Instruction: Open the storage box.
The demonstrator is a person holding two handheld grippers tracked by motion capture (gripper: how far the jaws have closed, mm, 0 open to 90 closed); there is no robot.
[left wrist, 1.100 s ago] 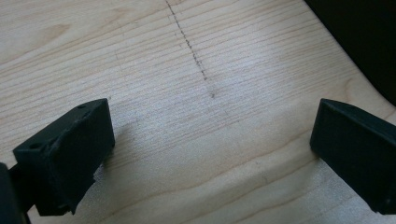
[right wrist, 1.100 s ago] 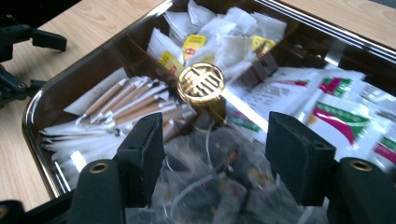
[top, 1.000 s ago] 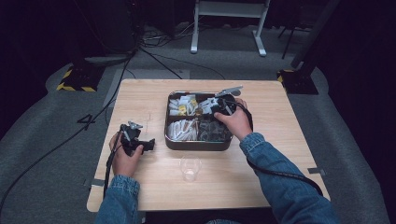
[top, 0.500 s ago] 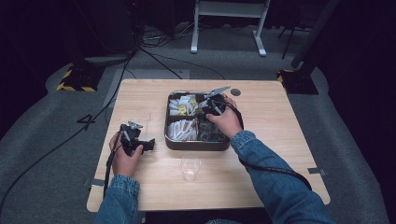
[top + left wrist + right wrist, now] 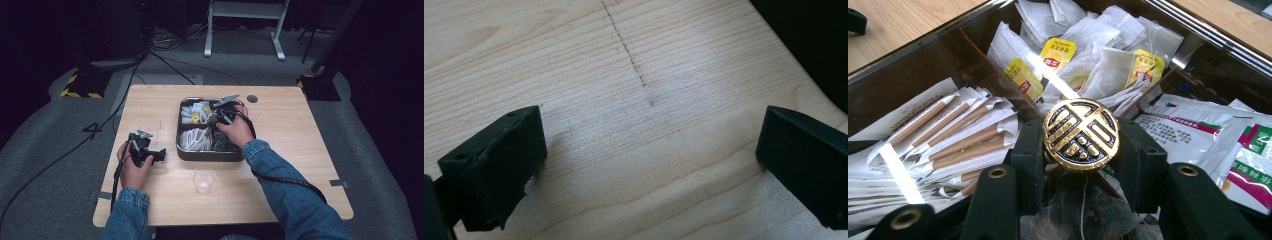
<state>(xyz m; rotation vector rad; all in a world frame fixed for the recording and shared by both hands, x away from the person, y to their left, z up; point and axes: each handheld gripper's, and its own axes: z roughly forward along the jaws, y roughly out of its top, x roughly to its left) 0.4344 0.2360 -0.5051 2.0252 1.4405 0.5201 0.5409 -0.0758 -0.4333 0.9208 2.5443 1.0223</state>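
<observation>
- Your right gripper [image 5: 1081, 165] is clamped on a round gold knob [image 5: 1081, 135] with a black raised pattern; both jaws press its sides, right over the middle of the metal tin [image 5: 181, 150]
- Your left gripper [image 5: 649, 165] rests on the bare wooden table [image 5: 634, 100] with its jaws spread wide and nothing between them; in the high view it [image 5: 142, 149] sits well to the left of the tin
- Around the knob the tin's compartments are crowded: paper-wrapped wooden stirrers [image 5: 948, 135] to the left, tea bags with yellow tags [image 5: 1083, 55] behind, white sachets with green and pink print [image 5: 1208, 135] to the right
- A thin divider wall [image 5: 993, 67] runs just beside your left jaw
- A clear plastic cup [image 5: 204, 179] stands near the tin's front edge, between your two forearms
</observation>
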